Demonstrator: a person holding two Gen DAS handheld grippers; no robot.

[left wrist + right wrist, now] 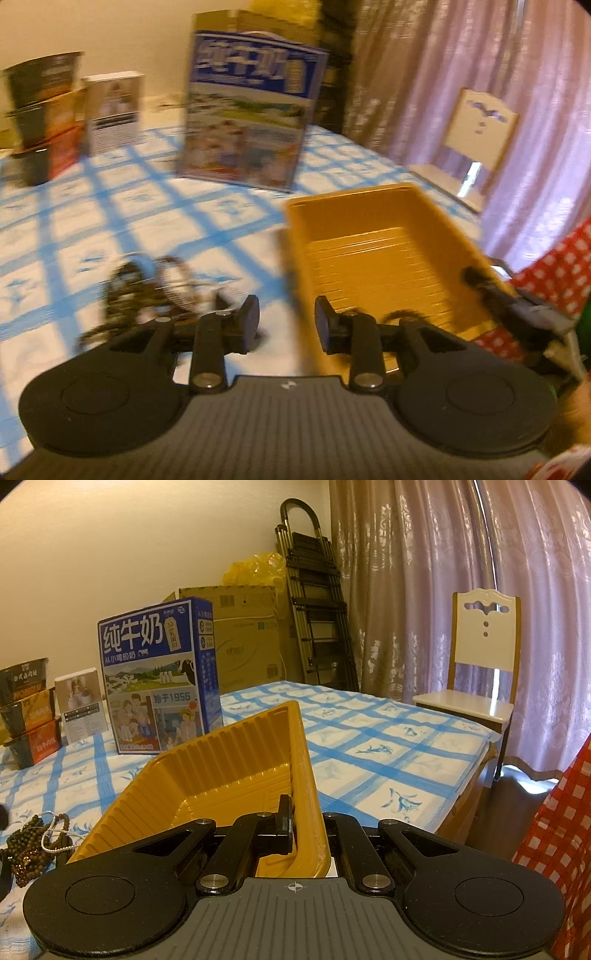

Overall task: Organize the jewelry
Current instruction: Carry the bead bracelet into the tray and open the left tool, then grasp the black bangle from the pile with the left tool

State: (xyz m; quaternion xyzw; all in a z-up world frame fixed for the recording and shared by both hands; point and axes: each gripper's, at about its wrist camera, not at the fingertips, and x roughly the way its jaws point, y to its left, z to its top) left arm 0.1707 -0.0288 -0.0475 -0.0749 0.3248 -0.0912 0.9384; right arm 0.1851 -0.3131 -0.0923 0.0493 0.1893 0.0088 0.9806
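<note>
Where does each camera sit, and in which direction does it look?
Left wrist: on the left tool, open, facing the table; beads left, yellow tray right; right tool at the tray's edge.
Right wrist: on the right tool, shut on the tray wall.
Shared: tray, beads, milk box, chair.

Brown bead strands (33, 840) beside yellow tray (221, 771)

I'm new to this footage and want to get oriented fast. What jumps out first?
The yellow tray dominates, its near wall pinched by the right gripper above the blue-checked tablecloth. Left of it lies a tangle of dark bead strands; the open left gripper hangs near them. Behind stands a blue milk carton box.
</note>
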